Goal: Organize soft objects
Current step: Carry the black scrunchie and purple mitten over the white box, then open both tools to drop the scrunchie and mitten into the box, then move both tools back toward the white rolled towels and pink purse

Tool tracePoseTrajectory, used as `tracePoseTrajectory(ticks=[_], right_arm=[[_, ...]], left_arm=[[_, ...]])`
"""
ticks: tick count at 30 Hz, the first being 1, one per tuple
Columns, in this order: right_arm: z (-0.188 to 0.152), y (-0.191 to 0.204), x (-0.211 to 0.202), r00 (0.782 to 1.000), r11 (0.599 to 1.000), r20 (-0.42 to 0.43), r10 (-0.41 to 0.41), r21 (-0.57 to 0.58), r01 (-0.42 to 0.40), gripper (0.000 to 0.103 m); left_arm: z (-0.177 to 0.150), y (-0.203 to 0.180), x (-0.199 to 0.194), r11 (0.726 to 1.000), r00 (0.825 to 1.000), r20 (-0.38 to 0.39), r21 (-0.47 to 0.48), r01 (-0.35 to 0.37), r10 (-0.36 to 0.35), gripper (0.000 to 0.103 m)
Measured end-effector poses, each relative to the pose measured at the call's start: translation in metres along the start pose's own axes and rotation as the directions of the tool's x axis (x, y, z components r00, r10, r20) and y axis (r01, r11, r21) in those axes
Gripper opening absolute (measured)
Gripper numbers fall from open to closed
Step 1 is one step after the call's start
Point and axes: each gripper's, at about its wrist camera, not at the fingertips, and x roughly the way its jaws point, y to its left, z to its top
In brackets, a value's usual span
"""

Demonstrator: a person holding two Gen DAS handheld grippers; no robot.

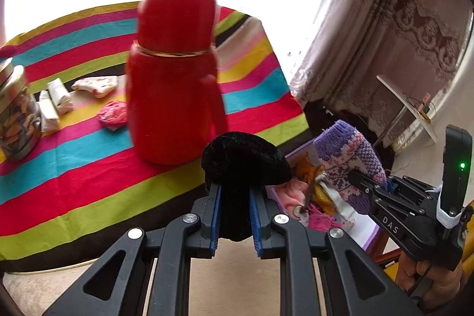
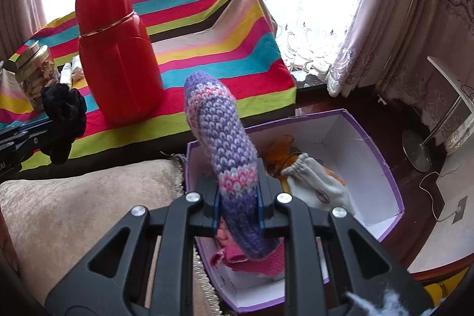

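My left hand-held gripper (image 1: pixel 235 215) is pinching a black fuzzy velvet piece (image 1: pixel 246 159), its blue pads pressed into the bunched middle; my right hand-held gripper (image 2: pixel 238 211) is clamped on a purple, pink and white knitted wool mitten (image 2: pixel 220 138), which stands up from the jaws directly above the purple-edged white cardboard box (image 2: pixel 370 144); the black piece hangs just left of that box, at the desk's (image 1: pixel 89 197) edge, over the striped cloth.

Both look light and limp to me; the knit is thick and springy, so a grip across its middle should hold without slipping, though the free end will flop; the velvet looks slicker and crushes down, so I judge a deep pinch through the bunch safest; neither can break.

Counting: two held pieces; inside the box I make out a grey cloth pouch (image 2: pixel 314 185), an orange fabric item (image 2: pixel 281 150) and a pink knitted item (image 2: pixel 260 259), possibly more beneath; on the desk left of the box, one tall red plastic thermos (image 2: pixel 118 64), one glass jar with a gold lid (image 2: pixel 35 70), one pink crumpled item (image 1: pixel 114 114), one white patterned cloth (image 1: pixel 96 85), two white wrapped packets (image 1: pixel 59 95).
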Motion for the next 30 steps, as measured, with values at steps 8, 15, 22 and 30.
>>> tracePoseTrajectory(ticks=[8, 15, 22, 30], right_arm=[[-0.009, -0.042, 0.007, 0.995, 0.993, -0.018, -0.102, 0.056, 0.103, 0.021], [-0.015, -0.074, 0.015, 0.983, 0.979, -0.042, -0.176, 0.099, 0.179, 0.021], [-0.021, -0.098, 0.024, 0.965, 0.957, -0.09, -0.248, 0.135, 0.258, 0.023], [-0.022, -0.108, 0.028, 0.96, 0.947, -0.102, -0.262, 0.162, 0.276, 0.045]], left_arm=[[0.004, -0.043, 0.023, 0.996, 0.998, -0.046, 0.074, 0.056, -0.052, 0.018], [0.006, -0.078, 0.04, 0.986, 0.994, -0.072, 0.138, 0.091, -0.082, 0.018], [0.006, -0.109, 0.055, 0.965, 0.982, -0.111, 0.193, 0.175, -0.156, 0.047], [0.003, -0.108, 0.056, 0.97, 0.981, -0.126, 0.178, 0.167, -0.146, 0.057]])
